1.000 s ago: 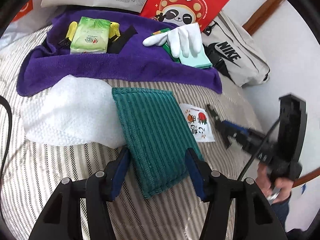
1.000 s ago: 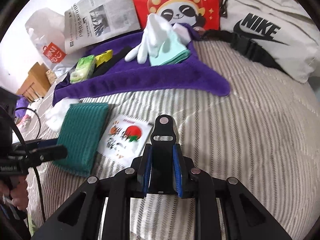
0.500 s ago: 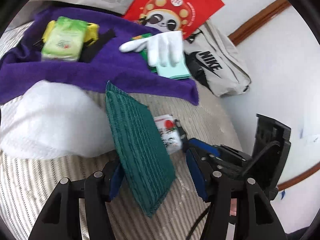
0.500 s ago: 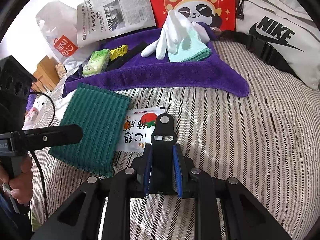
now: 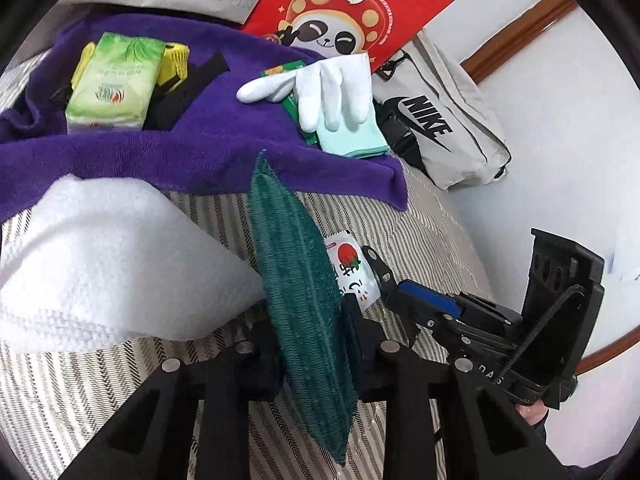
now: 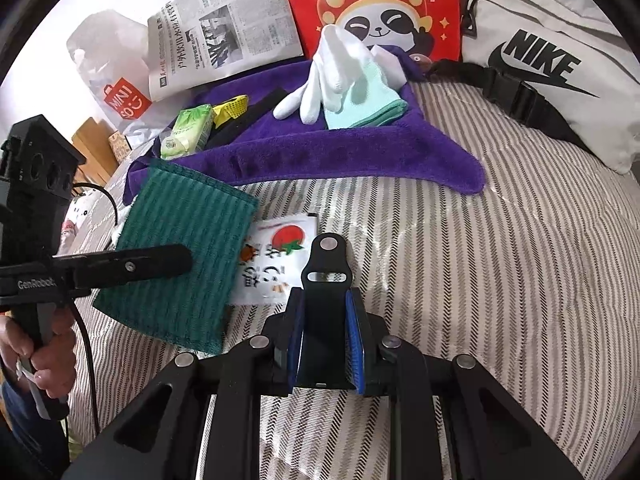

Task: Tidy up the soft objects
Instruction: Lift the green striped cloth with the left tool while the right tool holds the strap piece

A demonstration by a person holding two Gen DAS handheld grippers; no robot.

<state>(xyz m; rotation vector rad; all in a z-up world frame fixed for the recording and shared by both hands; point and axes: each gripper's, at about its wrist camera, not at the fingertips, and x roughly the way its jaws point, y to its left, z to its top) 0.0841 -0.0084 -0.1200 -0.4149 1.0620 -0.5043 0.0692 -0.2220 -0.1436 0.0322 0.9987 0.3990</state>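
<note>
My left gripper is shut on a dark green ribbed cloth and holds it on edge above the striped bed; the cloth also shows in the right wrist view. My right gripper is shut on a black clip-like tool, beside a white strawberry sachet. A purple towel lies behind, carrying a white glove, a mint cloth and a green tissue pack. A white towel lies at the left.
A grey Nike bag lies at the back right, with a red panda bag and a newspaper behind the purple towel. A white Miniso bag is at the far left. The bed is striped.
My left gripper has closed on the green cloth and lifted it from flat onto its edge. My right gripper has stayed shut on the tool and moved nearer the sachet.
</note>
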